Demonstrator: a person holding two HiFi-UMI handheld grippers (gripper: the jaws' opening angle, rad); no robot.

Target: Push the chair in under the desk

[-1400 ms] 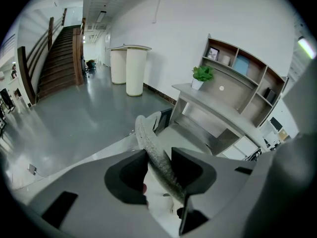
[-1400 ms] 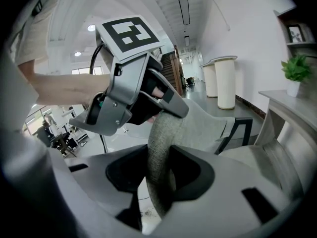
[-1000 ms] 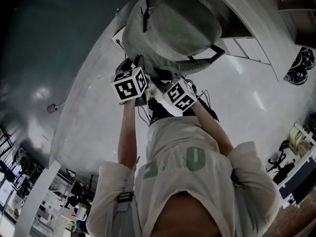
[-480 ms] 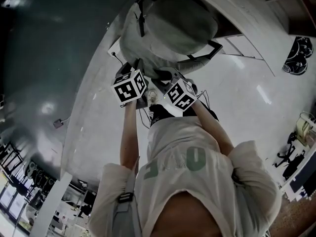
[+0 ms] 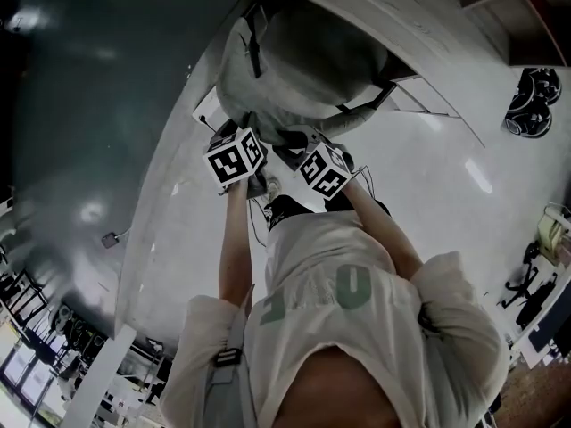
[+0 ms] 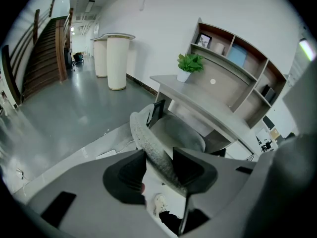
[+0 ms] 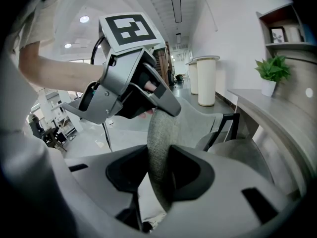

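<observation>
Left gripper [image 6: 158, 170] clamping chair back [image 6: 146, 139] rim; right gripper [image 7: 158, 175] pinching same rim just beside. Chair [image 5: 308, 56] sitting partly under desk [image 5: 419, 43]. Advice: pushing evenly with both, keeping grips firm, steering seat straight under desk edge.

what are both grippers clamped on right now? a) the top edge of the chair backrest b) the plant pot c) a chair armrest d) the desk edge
a: in each gripper view the grey fabric rim of the chair backrest runs between the jaws, with the pads of the left gripper and the right gripper pressed on it.
</observation>
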